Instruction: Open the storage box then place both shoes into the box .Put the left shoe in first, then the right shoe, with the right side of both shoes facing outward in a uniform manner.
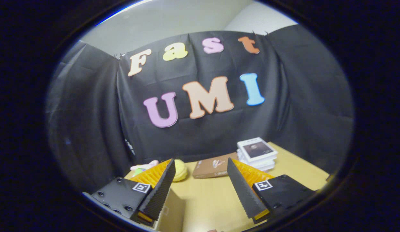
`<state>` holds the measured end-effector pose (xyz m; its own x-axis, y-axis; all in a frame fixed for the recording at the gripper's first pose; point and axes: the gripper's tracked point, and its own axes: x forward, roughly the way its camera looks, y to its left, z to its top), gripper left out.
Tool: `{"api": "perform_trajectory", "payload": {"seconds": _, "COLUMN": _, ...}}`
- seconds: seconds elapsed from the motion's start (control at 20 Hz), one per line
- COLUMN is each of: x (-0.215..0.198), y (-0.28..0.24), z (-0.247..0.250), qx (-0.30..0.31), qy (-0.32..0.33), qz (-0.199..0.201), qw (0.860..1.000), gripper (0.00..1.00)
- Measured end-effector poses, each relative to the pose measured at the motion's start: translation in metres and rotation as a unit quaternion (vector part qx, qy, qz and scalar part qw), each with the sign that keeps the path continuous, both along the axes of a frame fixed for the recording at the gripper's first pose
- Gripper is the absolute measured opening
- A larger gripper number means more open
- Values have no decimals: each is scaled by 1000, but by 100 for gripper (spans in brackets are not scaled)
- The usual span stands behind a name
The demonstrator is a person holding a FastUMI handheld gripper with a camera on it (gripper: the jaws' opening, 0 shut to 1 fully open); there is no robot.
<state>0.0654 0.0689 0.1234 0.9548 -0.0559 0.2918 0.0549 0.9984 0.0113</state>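
Your fingers (200, 190) stand wide apart with nothing between them but bare surface (212, 196); neither ribbed black pad (243, 190) touches anything, and their tips point up and away toward the cloth wall (203, 135). The orange backing (251, 174) shows behind each pad, and the black mounts (122, 195) with square markers sit at the roots of the fingers. You hold the gripper low over the wooden surface and tilted upward, so most of what lies ahead is the wall rather than the things on the surface. Just under your left finger, touching it in the view, is a pale tan box (172, 209): you see one corner and a side of it, the rest is cut off below, and you cannot tell whether it is open or what it holds. Beyond the fingers, between their tips, a flat brown box (211, 167) lies closed near the wall. To its right, beyond your right finger, a stack of white boxes (258, 153) sits with a dark picture on the top lid; they are closed too, so their contents are hidden. Beyond your left finger a yellow soft thing (180, 170) peeps out beside the pad, and a pink and green object (143, 167) lies farther left, both half hidden by the finger and too small to make out. At the very bottom, between the fingers, a small dark shape (214, 230) is cut off and cannot be told.
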Motion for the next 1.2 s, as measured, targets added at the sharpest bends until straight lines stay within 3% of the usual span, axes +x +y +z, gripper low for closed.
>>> {"api": "perform_trajectory", "payload": {"seconds": 0.3, "x": -27, "y": -50, "z": 6, "qx": 20, "qy": -36, "qz": -48, "qw": 998, "gripper": 100}}
{"api": "perform_trajectory", "payload": {"seconds": 0.55, "x": -39, "y": -80, "z": -12, "qx": 21, "qy": -23, "qz": -83, "qw": 996, "gripper": 100}}
{"api": "perform_trajectory", "payload": {"seconds": 1.2, "x": -84, "y": -130, "z": -13, "qx": 15, "qy": -12, "qz": -122, "qw": 992, "gripper": 100}}
